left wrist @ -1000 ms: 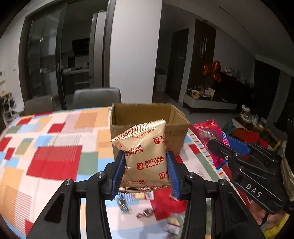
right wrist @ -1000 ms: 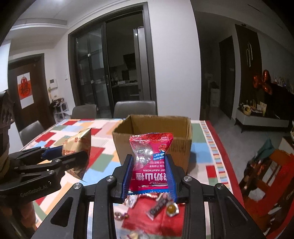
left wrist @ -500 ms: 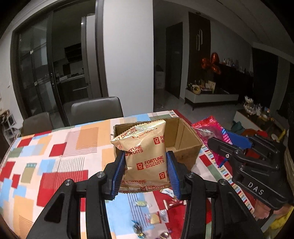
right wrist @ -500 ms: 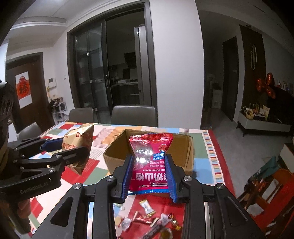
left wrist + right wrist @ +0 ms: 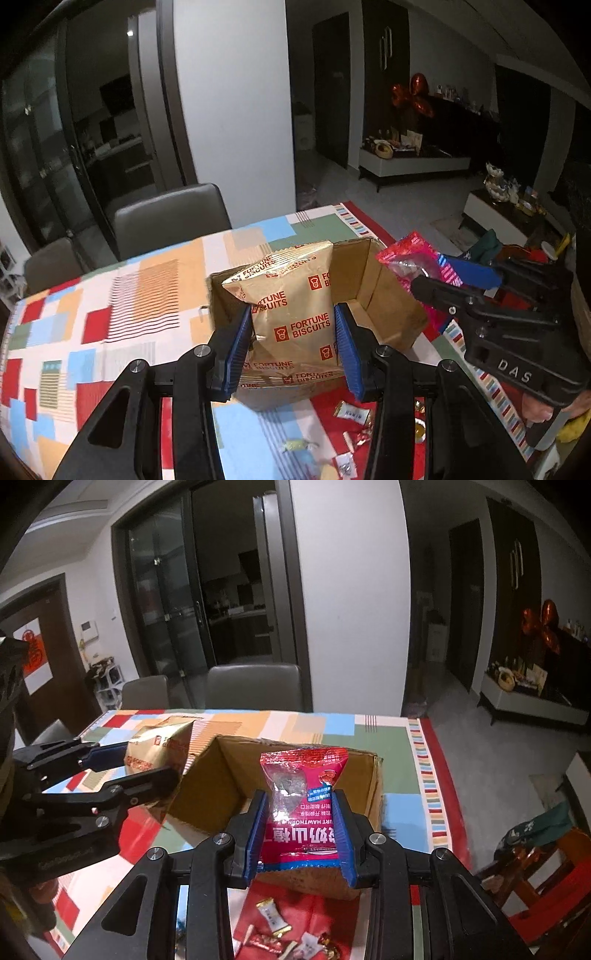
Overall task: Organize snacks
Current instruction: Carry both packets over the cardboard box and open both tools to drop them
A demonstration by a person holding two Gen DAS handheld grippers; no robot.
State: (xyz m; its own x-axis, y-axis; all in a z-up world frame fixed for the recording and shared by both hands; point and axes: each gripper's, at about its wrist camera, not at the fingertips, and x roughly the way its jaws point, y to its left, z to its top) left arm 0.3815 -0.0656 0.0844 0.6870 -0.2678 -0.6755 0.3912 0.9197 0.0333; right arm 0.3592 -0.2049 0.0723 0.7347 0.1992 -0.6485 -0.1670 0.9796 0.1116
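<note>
My left gripper (image 5: 293, 325) is shut on a tan Fortune Biscuits bag (image 5: 291, 314), held upright over the near left part of the open cardboard box (image 5: 384, 306). My right gripper (image 5: 301, 812) is shut on a red hawthorn snack bag (image 5: 306, 805), held upright over the box's (image 5: 214, 786) near edge. The red bag (image 5: 410, 258) and right gripper (image 5: 458, 291) show at the right of the left wrist view. The biscuit bag (image 5: 159, 749) and left gripper (image 5: 122, 771) show at the left of the right wrist view.
Several small wrapped candies (image 5: 273, 915) lie on the patchwork tablecloth (image 5: 110, 314) in front of the box, also seen in the left wrist view (image 5: 351, 413). Grey chairs (image 5: 255, 686) stand at the table's far side. The table's right edge (image 5: 439, 775) is near the box.
Both grippers have risen and moved forward with their bags, so I now look down into the box. The bags now stand over the box opening.
</note>
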